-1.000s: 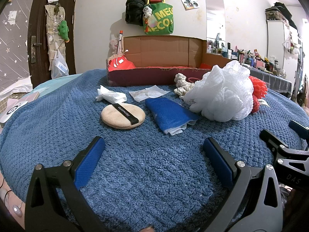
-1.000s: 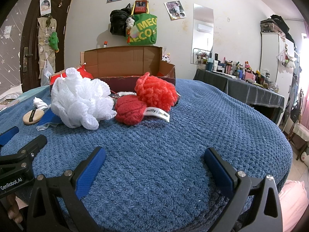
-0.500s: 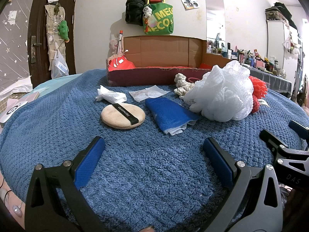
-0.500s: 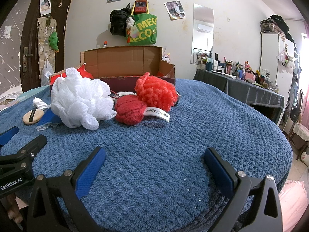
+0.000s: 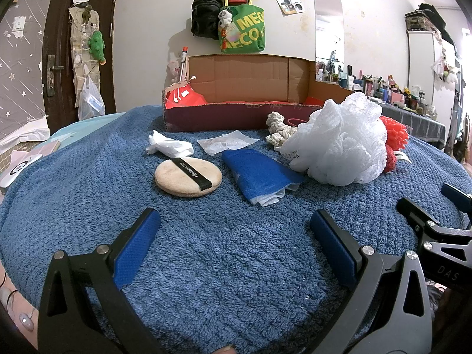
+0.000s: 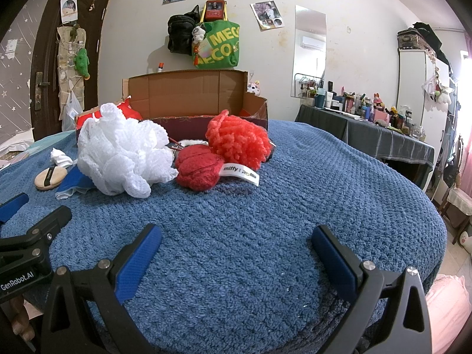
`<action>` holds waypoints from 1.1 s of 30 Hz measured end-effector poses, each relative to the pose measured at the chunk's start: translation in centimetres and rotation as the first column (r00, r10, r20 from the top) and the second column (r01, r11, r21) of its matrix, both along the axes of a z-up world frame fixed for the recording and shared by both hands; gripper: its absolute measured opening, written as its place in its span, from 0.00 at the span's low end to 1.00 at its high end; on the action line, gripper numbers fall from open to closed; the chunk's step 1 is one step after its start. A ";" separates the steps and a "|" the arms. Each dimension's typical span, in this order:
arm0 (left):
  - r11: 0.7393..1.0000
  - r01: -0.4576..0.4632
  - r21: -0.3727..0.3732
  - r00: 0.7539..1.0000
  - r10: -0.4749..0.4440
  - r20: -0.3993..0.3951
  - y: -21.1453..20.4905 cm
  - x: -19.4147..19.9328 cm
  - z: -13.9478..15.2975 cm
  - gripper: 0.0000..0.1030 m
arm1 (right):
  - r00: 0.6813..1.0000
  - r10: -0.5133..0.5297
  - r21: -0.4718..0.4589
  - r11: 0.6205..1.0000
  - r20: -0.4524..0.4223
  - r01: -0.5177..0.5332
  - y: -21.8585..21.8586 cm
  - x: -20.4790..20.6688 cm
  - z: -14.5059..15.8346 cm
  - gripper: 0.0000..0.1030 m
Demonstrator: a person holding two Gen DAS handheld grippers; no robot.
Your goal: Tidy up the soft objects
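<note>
Soft items lie on a blue blanket (image 5: 224, 265) in front of an open cardboard box (image 5: 244, 88). A round beige powder puff (image 5: 188, 176) with a black strap, a folded blue cloth (image 5: 259, 175), a white mesh bath sponge (image 5: 339, 141), a crumpled tissue (image 5: 168, 146), a flat white wipe (image 5: 228, 145) and a knotted rope toy (image 5: 278, 131) show in the left wrist view. Red yarn balls (image 6: 237, 141) (image 6: 198, 166) with a label lie beside the white sponge (image 6: 122, 149). My left gripper (image 5: 234, 227) and right gripper (image 6: 237, 243) are both open, low over bare blanket, holding nothing.
Bags (image 5: 242, 28) hang on the wall behind the box. A dark door (image 5: 59, 53) stands at the left. A cluttered dark table (image 6: 368, 129) is off to the right, past the blanket's edge. A white device (image 5: 17, 171) lies at the left rim.
</note>
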State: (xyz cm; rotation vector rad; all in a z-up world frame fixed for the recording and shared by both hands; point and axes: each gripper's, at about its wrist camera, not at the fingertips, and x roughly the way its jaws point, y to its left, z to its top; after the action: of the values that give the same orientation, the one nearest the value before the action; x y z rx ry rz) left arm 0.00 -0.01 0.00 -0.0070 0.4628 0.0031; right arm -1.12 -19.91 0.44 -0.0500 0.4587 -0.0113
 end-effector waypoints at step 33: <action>0.998 -0.047 -0.046 0.996 0.043 -0.078 2.9 2.4 2.3 1.00 | 0.998 0.056 0.006 0.998 -0.007 -0.056 -0.1 1.9 2.9 1.00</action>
State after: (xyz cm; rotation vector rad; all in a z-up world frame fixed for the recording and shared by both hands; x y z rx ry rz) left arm 2.42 2.91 2.31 -0.0646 0.5393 0.0368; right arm 0.80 -19.97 3.35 -0.0568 0.4647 0.0450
